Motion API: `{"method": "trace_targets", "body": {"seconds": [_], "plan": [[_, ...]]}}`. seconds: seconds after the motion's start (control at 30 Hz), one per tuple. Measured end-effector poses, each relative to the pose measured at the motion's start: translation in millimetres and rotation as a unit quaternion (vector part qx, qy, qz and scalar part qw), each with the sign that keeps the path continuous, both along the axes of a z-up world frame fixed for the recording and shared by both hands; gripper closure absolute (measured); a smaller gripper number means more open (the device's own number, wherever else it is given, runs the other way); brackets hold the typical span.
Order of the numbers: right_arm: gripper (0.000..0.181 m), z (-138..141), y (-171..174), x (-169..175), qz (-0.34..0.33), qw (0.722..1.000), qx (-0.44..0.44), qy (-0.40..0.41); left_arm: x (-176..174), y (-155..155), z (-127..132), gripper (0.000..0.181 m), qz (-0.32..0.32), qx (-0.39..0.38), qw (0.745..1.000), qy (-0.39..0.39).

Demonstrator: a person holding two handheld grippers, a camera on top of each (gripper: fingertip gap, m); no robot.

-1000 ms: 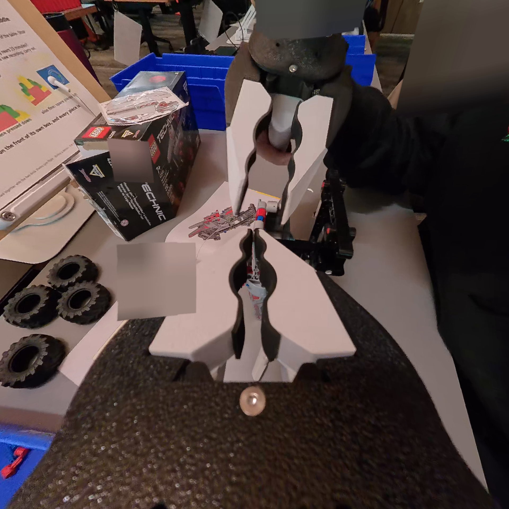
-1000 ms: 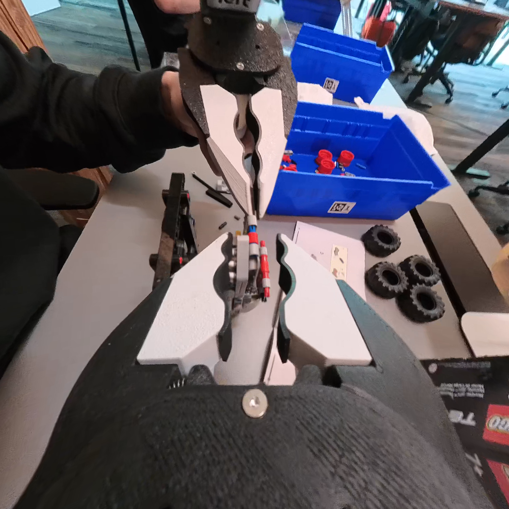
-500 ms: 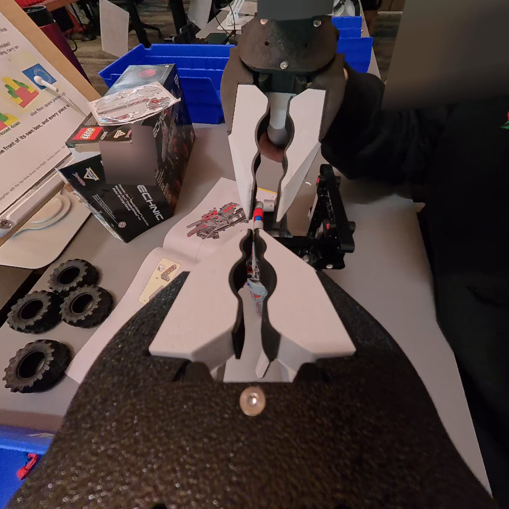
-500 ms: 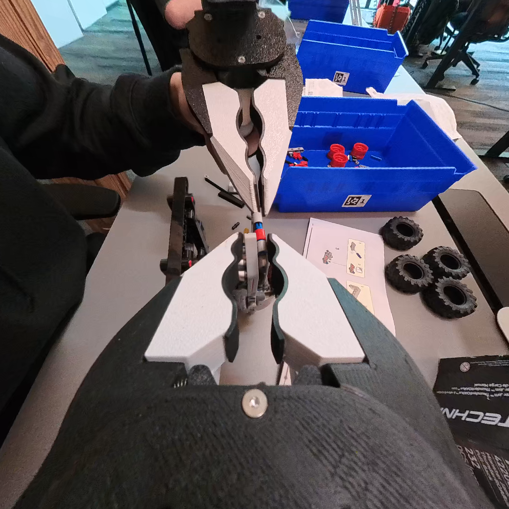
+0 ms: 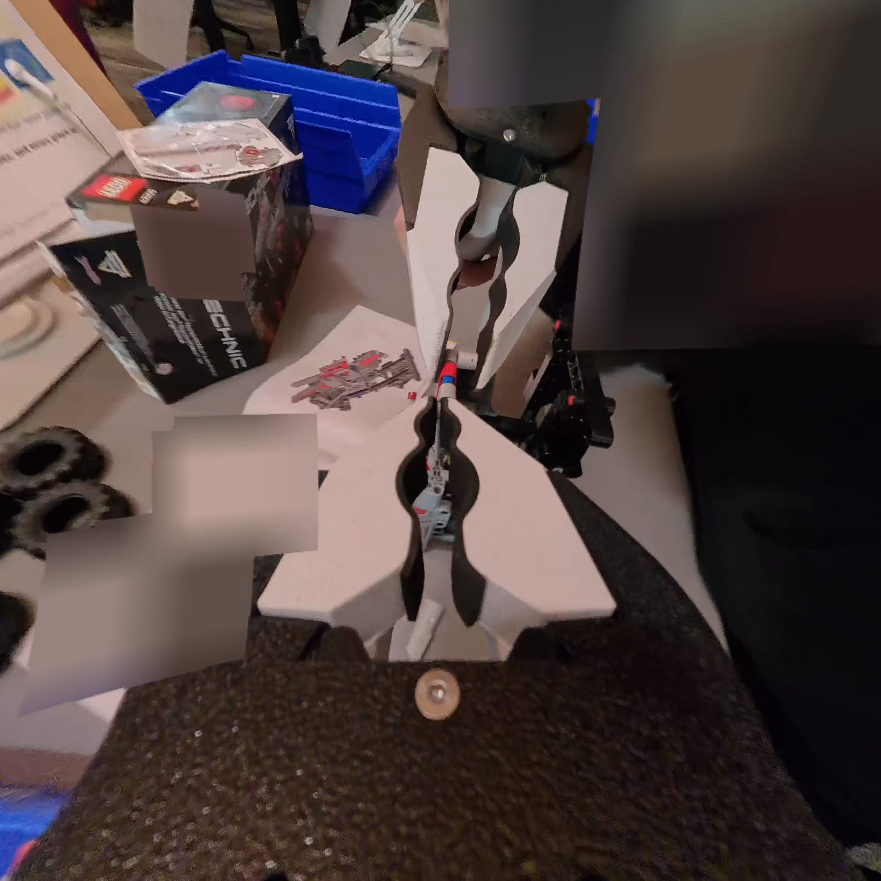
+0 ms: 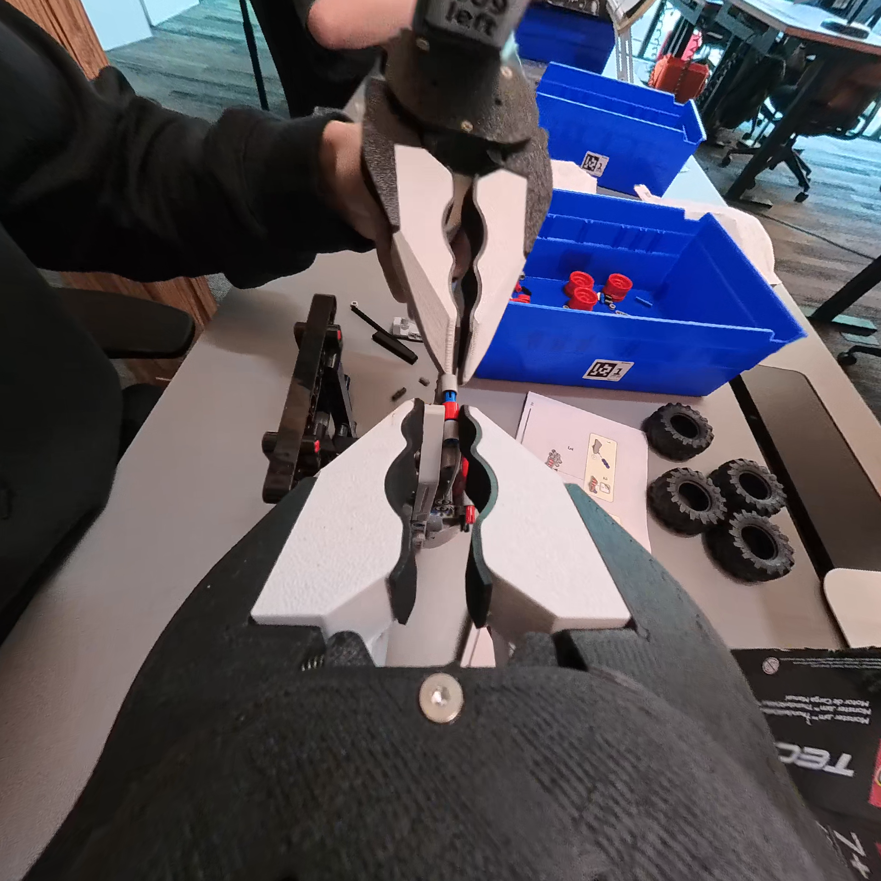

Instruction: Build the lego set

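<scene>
While the right gripper point(image 6: 441, 410) clamps the grey lego piece point(image 6: 431, 457) above the table point(image 6: 200, 457), the left gripper point(image 6: 455, 374) at 12 o'clock pinches its small pin point(image 6: 448, 395). Next, I judge, a straight push joins them.

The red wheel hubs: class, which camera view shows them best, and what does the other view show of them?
The right wrist view. There the red wheel hubs lie in plain sight inside the open blue bin, sharp and unobstructed. The left wrist view shows none of them; only a blue bin's outer wall appears there, behind the set's box.
</scene>
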State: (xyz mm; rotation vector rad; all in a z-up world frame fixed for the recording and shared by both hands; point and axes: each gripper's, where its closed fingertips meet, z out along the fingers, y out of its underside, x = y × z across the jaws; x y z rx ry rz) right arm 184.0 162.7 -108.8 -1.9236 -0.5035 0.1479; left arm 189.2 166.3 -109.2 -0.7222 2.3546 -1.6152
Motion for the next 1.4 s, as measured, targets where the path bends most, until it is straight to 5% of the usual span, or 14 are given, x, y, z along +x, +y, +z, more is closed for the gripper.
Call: {"method": "trace_targets", "body": {"seconds": [0.13,0.33,0.53,1.07,1.4], "plan": [[0.168,0.2,0.9,3.4,-0.002,1.0,0.004,0.007,4.4,0.8,0.7,0.181,-0.015,-0.045,0.999,0.01],[0.168,0.5,-0.2,3.1,0.001,1.0,0.006,0.007,3.9,-1.2,1.1,0.181,-0.026,0.022,0.997,-0.069],[0.168,-0.7,2.4,0.4,0.004,1.0,0.008,-0.001,1.6,0.9,-3.1,0.181,-0.024,0.059,0.996,-0.06],[0.168,1.1,-0.1,0.3,0.005,1.0,0.005,-0.001,0.9,-2.5,3.9,0.181,-0.066,-0.096,0.99,-0.085],[0.167,1.2,0.6,-3.1,0.011,1.0,0.004,-0.002,-4.0,-2.3,5.3,0.176,-0.121,-0.103,0.984,-0.085]]}}
